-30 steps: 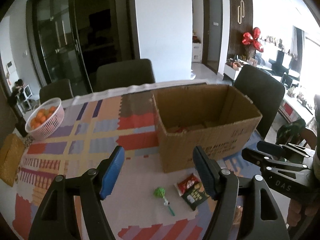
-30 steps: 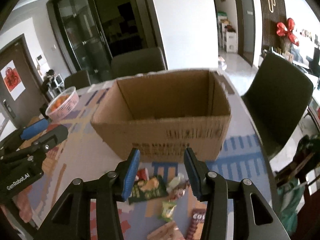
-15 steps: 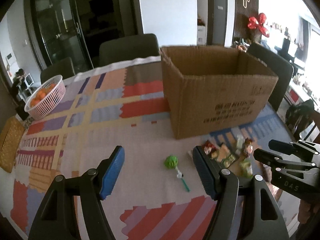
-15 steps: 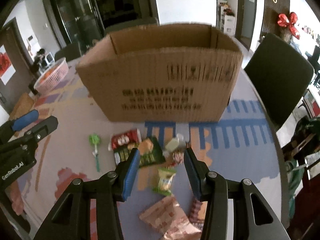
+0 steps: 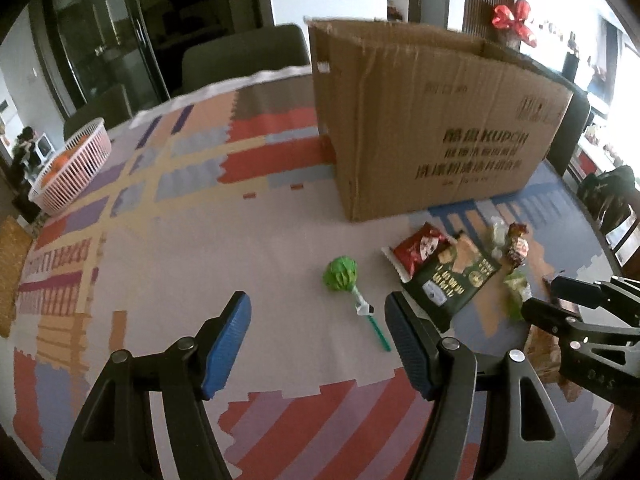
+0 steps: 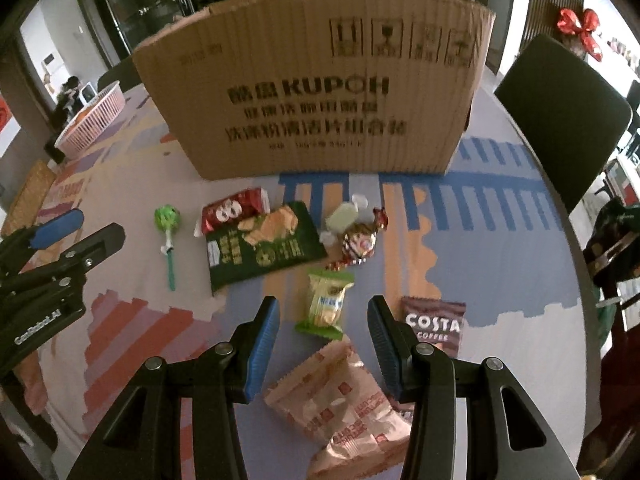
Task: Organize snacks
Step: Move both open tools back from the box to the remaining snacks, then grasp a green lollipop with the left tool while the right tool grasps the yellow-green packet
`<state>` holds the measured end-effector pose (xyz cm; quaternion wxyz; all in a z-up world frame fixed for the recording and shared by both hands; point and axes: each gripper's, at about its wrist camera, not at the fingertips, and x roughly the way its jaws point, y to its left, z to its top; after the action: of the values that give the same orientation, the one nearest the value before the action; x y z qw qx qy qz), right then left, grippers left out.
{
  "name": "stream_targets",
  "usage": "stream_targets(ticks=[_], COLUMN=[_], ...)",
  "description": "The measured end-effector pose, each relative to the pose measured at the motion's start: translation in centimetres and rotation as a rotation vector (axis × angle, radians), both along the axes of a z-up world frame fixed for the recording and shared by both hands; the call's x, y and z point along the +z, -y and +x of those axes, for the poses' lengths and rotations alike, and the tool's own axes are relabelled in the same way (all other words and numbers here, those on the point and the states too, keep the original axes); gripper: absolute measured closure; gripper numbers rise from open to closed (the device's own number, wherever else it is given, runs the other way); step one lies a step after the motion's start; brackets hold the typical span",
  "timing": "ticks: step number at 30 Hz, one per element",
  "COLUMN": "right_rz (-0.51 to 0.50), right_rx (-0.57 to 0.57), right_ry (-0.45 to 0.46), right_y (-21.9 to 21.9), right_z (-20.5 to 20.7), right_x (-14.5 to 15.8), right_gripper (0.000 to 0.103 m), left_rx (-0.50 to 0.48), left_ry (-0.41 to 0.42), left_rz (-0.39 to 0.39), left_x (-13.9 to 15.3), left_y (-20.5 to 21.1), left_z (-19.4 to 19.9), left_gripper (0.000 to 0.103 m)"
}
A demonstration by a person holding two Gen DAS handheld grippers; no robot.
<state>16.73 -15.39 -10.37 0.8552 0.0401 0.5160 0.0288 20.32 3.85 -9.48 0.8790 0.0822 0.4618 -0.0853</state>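
Both grippers [image 5: 318, 340] [image 6: 322, 338] have dropped closer to snacks [image 6: 325, 304], jaws unchanged.

Cardboard box [image 6: 316, 92]: interior hidden behind its near wall, small print blurred. Red packet [image 6: 232, 212] partly under the dark green packet [image 6: 264, 248]. Pink wrapper [image 6: 340, 404] partly behind the gripper frame. Basket [image 5: 72, 168] contents indistinct.

"KUPOH" on cardboard box [image 6: 316, 92]; "COSTA COFFEE" on brown packet [image 6: 434, 326].
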Motion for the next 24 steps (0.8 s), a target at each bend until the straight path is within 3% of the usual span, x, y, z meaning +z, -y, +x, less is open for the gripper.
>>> stream_targets(ticks=[14,21,24], right_rz=[0.001,0.008,0.002], right_rx=[-0.006,0.001,0.005], right_ry=[-0.049,-0.062,-0.056], right_y=[-0.3,-0.6,-0.7], right_z=[1.0,1.8,2.1], right_x=[-2.0,-2.5,-2.5], right_gripper=[0.057,0.067,0.072], left_rx=[-0.019,-0.033,-0.036], left_ry=[-0.041,-0.066,-0.079], left_rz=[-0.01,-0.012,-0.014], left_x=[-2.6,-3.5,-3.8], left_y=[1.0,1.7,1.8], left_z=[3.4,4.3,4.6], left_gripper=[0.048,0.059,0.07])
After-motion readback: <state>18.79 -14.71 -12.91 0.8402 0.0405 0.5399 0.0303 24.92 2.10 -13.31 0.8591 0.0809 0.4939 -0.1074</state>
